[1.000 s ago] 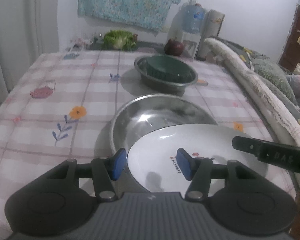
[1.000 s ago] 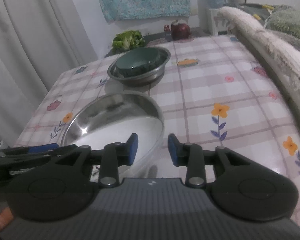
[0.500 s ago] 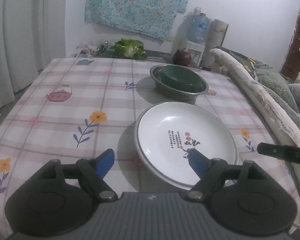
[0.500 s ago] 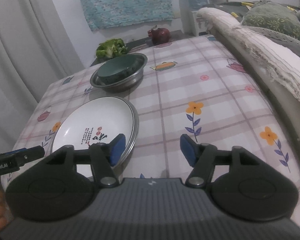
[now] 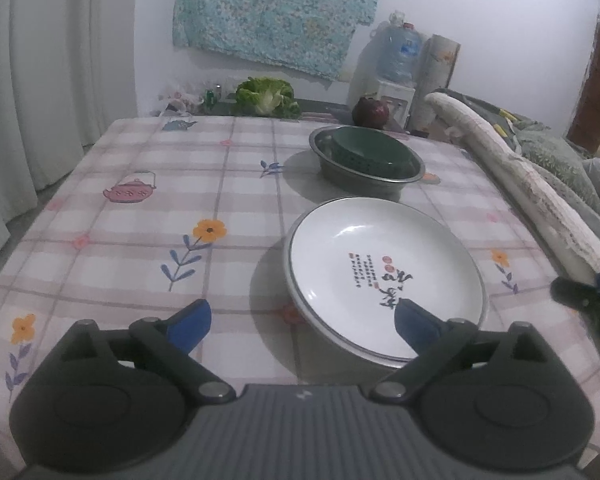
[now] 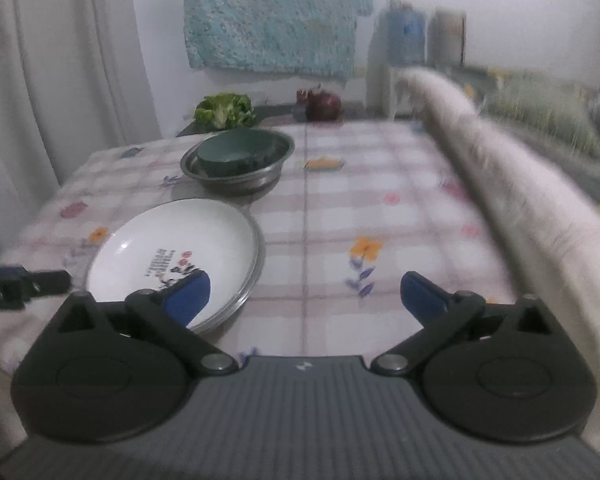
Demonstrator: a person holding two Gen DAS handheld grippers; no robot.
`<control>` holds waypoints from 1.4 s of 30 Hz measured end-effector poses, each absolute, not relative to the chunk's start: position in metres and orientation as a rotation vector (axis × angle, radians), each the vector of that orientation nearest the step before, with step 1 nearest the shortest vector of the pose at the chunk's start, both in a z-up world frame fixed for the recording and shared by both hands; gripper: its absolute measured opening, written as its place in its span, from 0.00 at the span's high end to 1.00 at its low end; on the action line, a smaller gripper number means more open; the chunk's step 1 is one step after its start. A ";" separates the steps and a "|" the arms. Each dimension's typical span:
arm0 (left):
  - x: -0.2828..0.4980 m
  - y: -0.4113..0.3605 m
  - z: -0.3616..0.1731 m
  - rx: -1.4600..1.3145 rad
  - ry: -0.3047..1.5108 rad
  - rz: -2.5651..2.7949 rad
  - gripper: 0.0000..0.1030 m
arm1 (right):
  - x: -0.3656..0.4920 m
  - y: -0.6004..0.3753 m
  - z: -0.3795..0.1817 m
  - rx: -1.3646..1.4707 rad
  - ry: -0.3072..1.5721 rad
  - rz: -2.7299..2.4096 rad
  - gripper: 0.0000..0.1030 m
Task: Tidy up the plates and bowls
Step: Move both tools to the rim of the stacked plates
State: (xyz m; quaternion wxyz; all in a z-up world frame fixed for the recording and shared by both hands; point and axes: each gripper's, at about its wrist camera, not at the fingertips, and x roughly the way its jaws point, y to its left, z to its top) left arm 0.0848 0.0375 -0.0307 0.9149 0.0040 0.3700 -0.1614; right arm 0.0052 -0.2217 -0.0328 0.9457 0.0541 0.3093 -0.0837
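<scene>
White plate [image 5: 384,276]: lying nested in a shallow steel pan [image 5: 300,312], whose rim is showing as a thin grey ring around it; printed characters are facing up. This pair serves as the landmark for all places below.
Green bowl [image 5: 370,152]: sitting inside a steel basin [image 5: 364,178] just beyond the white plate, apart from it.
Bench [image 5: 140,232]: covered by a checked flowered cloth and carrying both stacks.
Left claw [image 5: 302,320]: hanging over the near edge of the white plate with its blue pads [image 5: 414,326] apart and widening further; nothing is clamped between them, though one pad is overlapping the plate's near rim in the left wrist view.
Right claw [image 6: 304,292]: hanging to the right of the white plate, its pads [image 6: 188,298] spreading to full width over bare cloth and gripping nothing.
Background: a leafy cabbage [image 5: 268,96] and a dark red round object [image 5: 370,112] are lying beyond the far end of the bench, well past the green bowl.
Handling, plate: probably glazed ceramic, hence stiff, smooth, fairly heavy and liable to chip or break if dropped.
Handling, pan and basin: thin metal, likely light, rigid and slick, so the plate may be sliding inside the pan when lifted.
Suggested hold: pinching the rim at opposite edges, one claw per side, is looking soundest, since the flat centre is offering no purchase.
</scene>
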 end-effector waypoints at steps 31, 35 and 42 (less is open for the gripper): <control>0.103 0.057 -0.038 -0.086 0.838 -0.369 0.00 | 0.012 -0.210 -0.024 0.052 0.593 -0.133 0.01; 0.102 0.051 -0.032 -0.054 0.774 -0.416 0.00 | 0.023 -0.219 -0.032 0.178 0.612 -0.081 0.01; 0.118 0.037 -0.041 -0.089 0.777 -0.469 0.00 | 0.052 -0.224 -0.050 0.319 0.641 -0.007 0.01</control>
